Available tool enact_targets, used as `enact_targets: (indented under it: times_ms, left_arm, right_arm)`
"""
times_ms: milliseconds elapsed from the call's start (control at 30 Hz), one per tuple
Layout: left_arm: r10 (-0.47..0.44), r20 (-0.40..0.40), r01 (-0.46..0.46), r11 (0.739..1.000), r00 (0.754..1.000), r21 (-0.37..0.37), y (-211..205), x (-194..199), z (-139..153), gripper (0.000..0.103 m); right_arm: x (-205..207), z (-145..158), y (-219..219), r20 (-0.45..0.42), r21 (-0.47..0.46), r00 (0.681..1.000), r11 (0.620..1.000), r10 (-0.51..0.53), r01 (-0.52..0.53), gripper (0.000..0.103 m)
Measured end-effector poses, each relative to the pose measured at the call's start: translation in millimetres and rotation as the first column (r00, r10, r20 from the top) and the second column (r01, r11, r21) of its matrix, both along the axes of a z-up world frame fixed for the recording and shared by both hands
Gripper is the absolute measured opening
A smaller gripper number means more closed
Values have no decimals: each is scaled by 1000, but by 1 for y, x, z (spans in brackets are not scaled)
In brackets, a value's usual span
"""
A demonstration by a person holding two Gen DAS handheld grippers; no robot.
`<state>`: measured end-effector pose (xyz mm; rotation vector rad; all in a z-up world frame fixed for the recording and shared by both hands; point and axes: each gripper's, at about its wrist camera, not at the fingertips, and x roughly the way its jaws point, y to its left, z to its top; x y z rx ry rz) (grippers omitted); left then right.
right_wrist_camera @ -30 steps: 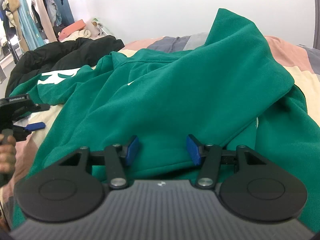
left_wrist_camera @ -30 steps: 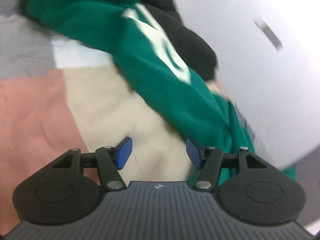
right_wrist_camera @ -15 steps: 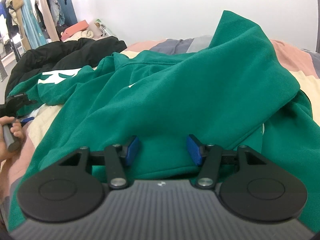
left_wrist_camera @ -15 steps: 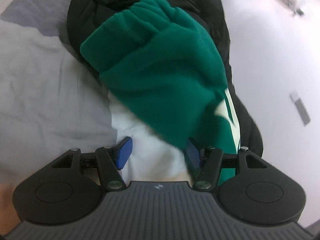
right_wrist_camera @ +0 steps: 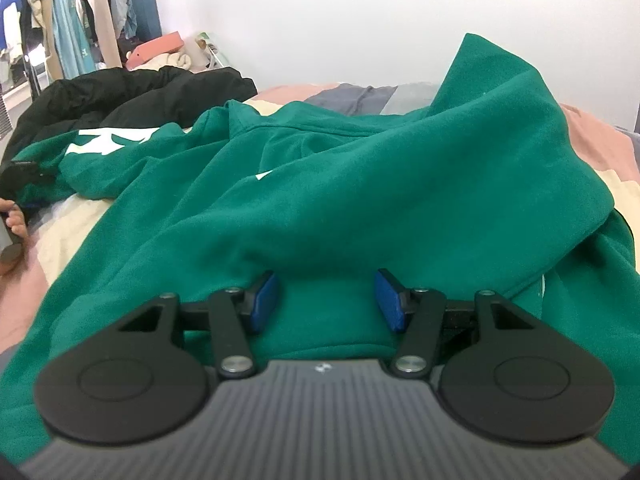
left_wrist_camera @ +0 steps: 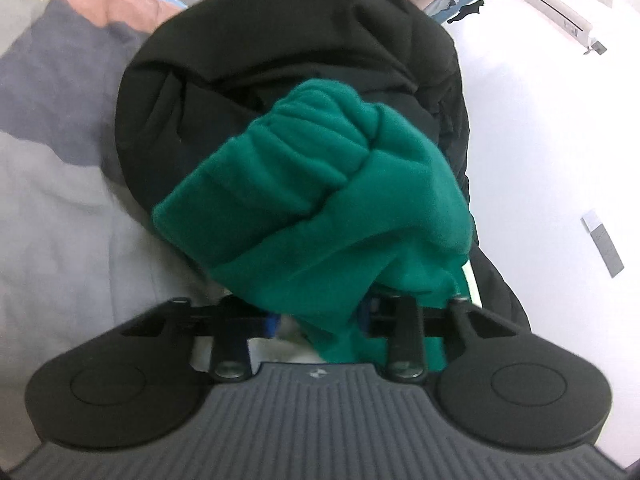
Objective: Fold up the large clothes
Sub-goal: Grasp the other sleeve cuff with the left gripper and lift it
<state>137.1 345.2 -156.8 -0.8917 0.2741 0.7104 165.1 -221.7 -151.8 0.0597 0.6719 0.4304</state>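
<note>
- Two garments are lying on the patchwork bedspread [right_wrist_camera: 592,148]: a green sweatshirt [right_wrist_camera: 360,200] is sprawling rumpled across most of it, one corner standing up in a peak, so it is not yet flattened for folding.
- Its far sleeve is draping over a black jacket [left_wrist_camera: 280,60] heaped at the bed's edge, which is probably why that end is being fetched first.
- Bunched sleeve cuff [left_wrist_camera: 320,208] is sitting between the blue pads of the left gripper [left_wrist_camera: 316,322], whose jaws are closing around the cloth; whether the pads are pressing it yet is hard to tell.
- Nearer the hem, the right gripper [right_wrist_camera: 326,300] is hovering about half open, pads apart with only flat cloth below and nothing gripped, seemingly waiting while the sleeve gets secured.
</note>
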Motion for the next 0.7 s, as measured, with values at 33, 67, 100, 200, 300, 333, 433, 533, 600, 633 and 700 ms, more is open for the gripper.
enact_targets:
  times_ms: [33, 67, 100, 200, 300, 333, 433, 533, 600, 633, 700]
  left_arm:
    - [2, -20, -2, 999, 1000, 35, -1, -4, 8, 20]
    - [17, -54, -12, 996, 998, 85, -7, -4, 17, 17]
    - [26, -74, -17, 993, 997, 118, -9, 0, 22, 15]
    - [32, -81, -15, 979, 996, 201, -19, -14, 56, 11]
    - [11, -135, 38, 933, 991, 357, -44, -18, 93, 10]
    - [-1, -167, 74, 898, 986, 433, -56, -17, 108, 10]
    - [-40, -220, 155, 828, 975, 538, -85, -15, 147, 10]
    - [-66, -238, 200, 771, 969, 605, -116, -7, 188, 10]
    - [-83, -250, 231, 723, 965, 651, -144, -1, 218, 10]
    - [-100, -255, 251, 692, 962, 676, -164, 1, 233, 10]
    - [-130, -269, 290, 619, 954, 730, -206, 6, 253, 10]
  right_arm:
    - [0, 0, 0, -1, 0, 1000, 1000, -2, 2, 57]
    - [1, 1, 1, -1, -4, 1000, 1000, -2, 2, 57]
    - [1, 2, 2, 1, -11, 1000, 1000, -3, 3, 57]
    - [-1, 4, 6, 16, -38, 1000, 999, 1, -1, 56]
    - [-2, 6, 4, 13, -32, 1000, 999, -5, 5, 55]
    - [-2, 7, 4, 12, -31, 1000, 1000, -7, 8, 54]
    - [-5, 11, 1, 10, -14, 1000, 1000, -15, 15, 54]
    - [-9, 13, 0, -9, -2, 1000, 1000, -14, 14, 55]
    - [-13, 18, 0, -2, 6, 1000, 1000, -7, 7, 55]
    - [-14, 20, -1, 1, 14, 1000, 1000, -3, 3, 55]
    - [-19, 27, -5, 10, 42, 1000, 999, -5, 4, 55]
